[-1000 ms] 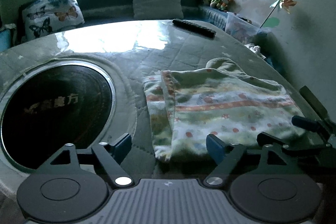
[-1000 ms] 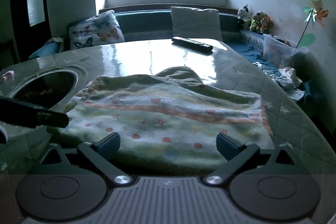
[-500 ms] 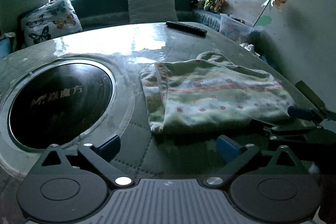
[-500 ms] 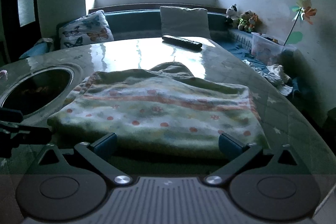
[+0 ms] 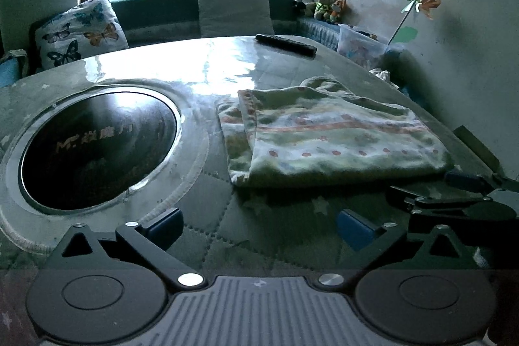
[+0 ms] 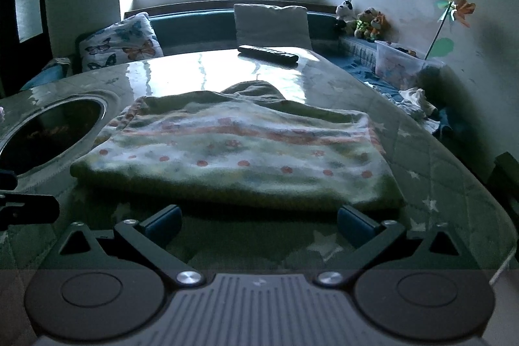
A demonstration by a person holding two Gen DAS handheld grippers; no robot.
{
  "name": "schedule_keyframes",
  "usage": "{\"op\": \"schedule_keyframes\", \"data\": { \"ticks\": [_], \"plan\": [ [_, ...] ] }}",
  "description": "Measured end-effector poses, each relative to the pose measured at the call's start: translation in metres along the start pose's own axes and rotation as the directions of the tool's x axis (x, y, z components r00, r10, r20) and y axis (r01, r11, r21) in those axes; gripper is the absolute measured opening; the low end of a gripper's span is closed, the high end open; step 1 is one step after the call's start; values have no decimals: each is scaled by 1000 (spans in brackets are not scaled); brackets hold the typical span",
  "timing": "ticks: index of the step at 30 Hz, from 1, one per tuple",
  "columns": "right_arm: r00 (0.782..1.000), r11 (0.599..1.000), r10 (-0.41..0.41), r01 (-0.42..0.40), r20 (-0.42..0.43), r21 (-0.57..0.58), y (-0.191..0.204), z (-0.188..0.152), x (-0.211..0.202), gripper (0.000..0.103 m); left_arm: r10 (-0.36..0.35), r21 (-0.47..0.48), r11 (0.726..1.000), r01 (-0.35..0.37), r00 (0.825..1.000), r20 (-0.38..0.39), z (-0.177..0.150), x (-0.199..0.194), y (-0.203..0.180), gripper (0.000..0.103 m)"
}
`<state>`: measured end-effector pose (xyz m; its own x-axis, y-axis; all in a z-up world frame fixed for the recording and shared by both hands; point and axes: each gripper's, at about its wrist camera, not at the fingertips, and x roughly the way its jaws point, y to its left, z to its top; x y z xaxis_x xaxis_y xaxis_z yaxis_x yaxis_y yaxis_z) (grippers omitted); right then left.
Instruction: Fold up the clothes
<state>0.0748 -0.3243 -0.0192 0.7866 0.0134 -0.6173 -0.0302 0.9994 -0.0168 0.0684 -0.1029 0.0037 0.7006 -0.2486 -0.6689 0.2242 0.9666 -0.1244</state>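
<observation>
Garment [image 6: 233,151] lies folded into a rough rectangle on the tabletop [image 6: 438,184], to the right of a round dark inset [image 5: 97,145] and well short of the remote [image 6: 267,53] at the far edge. It looks like soft, fleecy cloth with stripes and dots: light, limp, likely to sag and slide over the glossy cover when lifted, not fragile. Layers show along its left side in the left view, where one edge overlaps another, and a bunched bit sticks out at the back. For a further fold I would take hold at the two near corners, pinching all layers together so the lower ones do not slip out; the near edge is thick and rounded, so the jaws must go well over it. The right gripper [image 6: 259,222] sits just in front of that near edge, jaws wide apart and holding nothing. The left gripper [image 5: 259,224] stands near the garment's near-left corner, apart from it, jaws equally wide and empty. Neither touches the cloth.
</observation>
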Motion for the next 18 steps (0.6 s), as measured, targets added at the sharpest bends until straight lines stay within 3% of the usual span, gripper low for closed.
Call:
{"op": "schedule_keyframes", "data": {
  "ticks": [18],
  "plan": [
    [1000,1000,-20,20,-9,20,1,-10,-10,103,-4,48,999,4,1000,2,-9,-10,-13,103]
  ]
}}
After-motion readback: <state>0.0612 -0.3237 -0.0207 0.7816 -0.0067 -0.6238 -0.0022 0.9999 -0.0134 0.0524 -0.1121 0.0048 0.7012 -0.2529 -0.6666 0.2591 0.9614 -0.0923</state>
